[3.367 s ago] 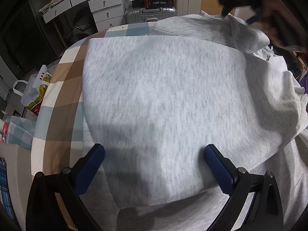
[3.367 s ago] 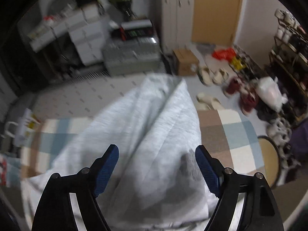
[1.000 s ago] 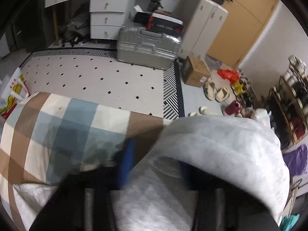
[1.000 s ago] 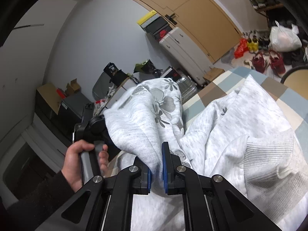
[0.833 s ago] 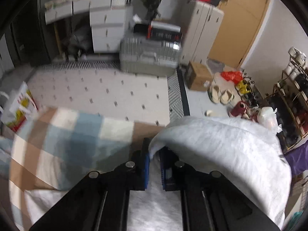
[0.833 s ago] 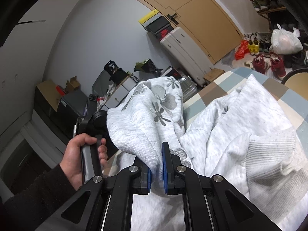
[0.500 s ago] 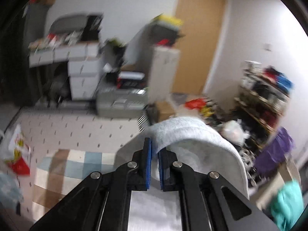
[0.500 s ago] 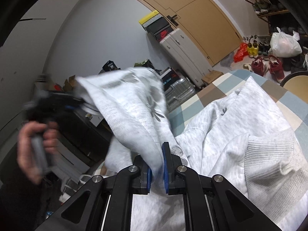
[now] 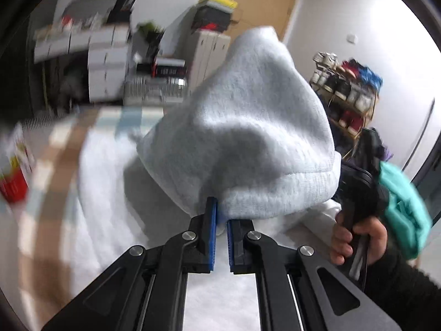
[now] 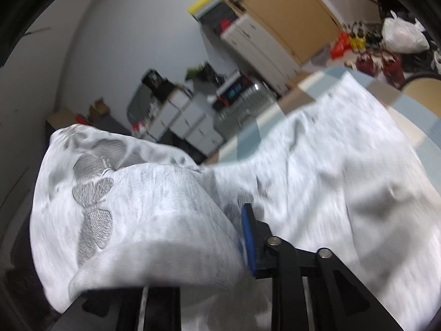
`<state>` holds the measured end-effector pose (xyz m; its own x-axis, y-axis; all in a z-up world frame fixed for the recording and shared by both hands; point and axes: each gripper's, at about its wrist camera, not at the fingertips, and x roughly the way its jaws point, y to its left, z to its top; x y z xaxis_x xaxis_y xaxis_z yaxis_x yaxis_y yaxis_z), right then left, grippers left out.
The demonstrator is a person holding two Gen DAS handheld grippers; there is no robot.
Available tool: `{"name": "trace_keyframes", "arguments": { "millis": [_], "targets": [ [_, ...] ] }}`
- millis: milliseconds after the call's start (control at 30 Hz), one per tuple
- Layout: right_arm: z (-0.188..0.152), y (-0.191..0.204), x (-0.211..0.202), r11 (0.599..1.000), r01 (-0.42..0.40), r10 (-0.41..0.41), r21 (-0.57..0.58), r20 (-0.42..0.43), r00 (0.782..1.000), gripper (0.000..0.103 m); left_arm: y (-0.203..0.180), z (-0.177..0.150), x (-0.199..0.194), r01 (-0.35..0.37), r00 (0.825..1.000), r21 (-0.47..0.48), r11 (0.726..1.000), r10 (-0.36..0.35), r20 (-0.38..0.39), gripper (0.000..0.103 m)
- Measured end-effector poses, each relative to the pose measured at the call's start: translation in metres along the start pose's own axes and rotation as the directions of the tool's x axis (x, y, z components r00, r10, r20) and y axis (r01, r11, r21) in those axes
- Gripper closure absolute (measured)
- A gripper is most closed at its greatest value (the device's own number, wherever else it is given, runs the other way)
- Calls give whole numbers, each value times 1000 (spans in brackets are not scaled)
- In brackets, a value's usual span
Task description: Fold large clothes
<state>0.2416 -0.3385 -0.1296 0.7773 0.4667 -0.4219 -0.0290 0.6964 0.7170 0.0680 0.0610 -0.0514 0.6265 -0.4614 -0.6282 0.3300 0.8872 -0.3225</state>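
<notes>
Left wrist view shows the sweatshirt (image 9: 248, 127), pale grey, lifted in a hump above the rest of itself, its ribbed hem pinched in the left gripper (image 9: 222, 218), whose jaws are clenched on that hem with only a sliver of cloth between the blue pads. Below the raised part, more of the sweatshirt lies spread on the checked cover (image 9: 55, 165) of the table. To the right of the sweatshirt, the right hand (image 9: 358, 237) grips the handle of its own tool. Beyond the sweatshirt stand white drawers (image 9: 107, 63), a shoe rack (image 9: 350, 88) and a wooden door (image 9: 264, 2), all blurred.

From the right wrist, the sweatshirt (image 10: 132, 215) shows its printed flower side, bulging up and draping over the right gripper (image 10: 242, 242). One blue pad shows at the cloth's edge and the other is buried under it, so the jaws look to be grasping the sweatshirt, though the closure itself is hidden. The remainder of the sweatshirt lies rumpled on the cover, toward the far edge of the table.

Judging by this, the fold is underway but unfinished: one edge is held aloft by both tools, not laid down. Bringing it over, setting it flat and making any further folds all remain.
</notes>
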Motion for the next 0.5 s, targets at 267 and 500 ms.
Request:
{"name": "trace_keyframes", "arguments": {
  "millis": [267, 500],
  "targets": [
    [-27, 20, -87, 980, 160, -166, -120, -43, 985, 35, -15, -10, -13, 26, 988, -144, 989, -47, -147, 101],
    [-21, 85, -117, 970, 119, -121, -212, 5, 993, 23, -28, -19, -82, 43, 999, -166, 985, -41, 16, 24]
  ]
}}
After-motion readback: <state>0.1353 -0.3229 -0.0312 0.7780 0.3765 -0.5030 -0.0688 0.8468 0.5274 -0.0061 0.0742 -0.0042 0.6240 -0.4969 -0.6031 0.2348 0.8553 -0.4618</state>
